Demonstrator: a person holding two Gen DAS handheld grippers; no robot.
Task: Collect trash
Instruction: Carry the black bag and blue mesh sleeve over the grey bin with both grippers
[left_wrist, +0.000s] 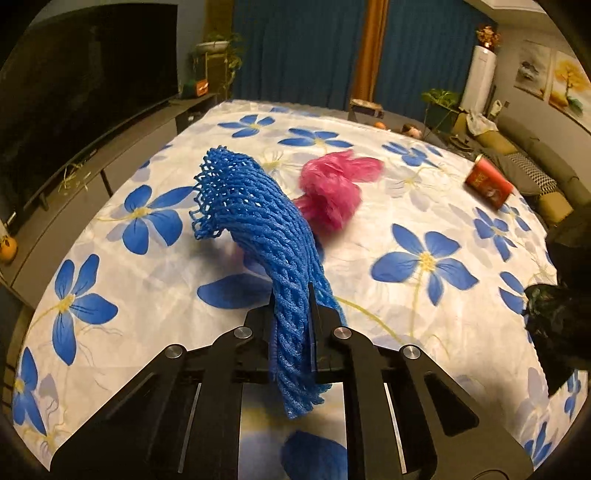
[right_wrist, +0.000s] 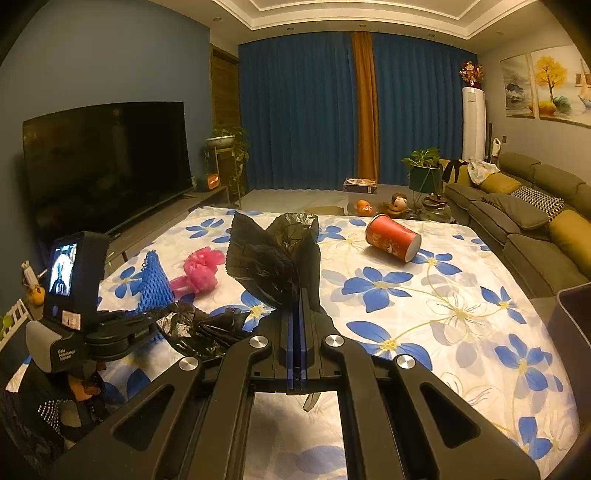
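Two jaws of the left gripper (left_wrist: 295, 317) pinch the blue foam net (left_wrist: 255, 221), lifted over the floral tablecloth (left_wrist: 443, 325); the pink bag (left_wrist: 336, 188) lies beyond it, the red cup (left_wrist: 489, 182) far right. Right wrist view: the right gripper (right_wrist: 299, 295) is clamped on the black trash bag (right_wrist: 273, 254), left of the cup.

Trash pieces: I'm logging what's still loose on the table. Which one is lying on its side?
The red paper cup, tipped over. The pink foam net is just crumpled there, and the blue foam net is held by the left gripper.
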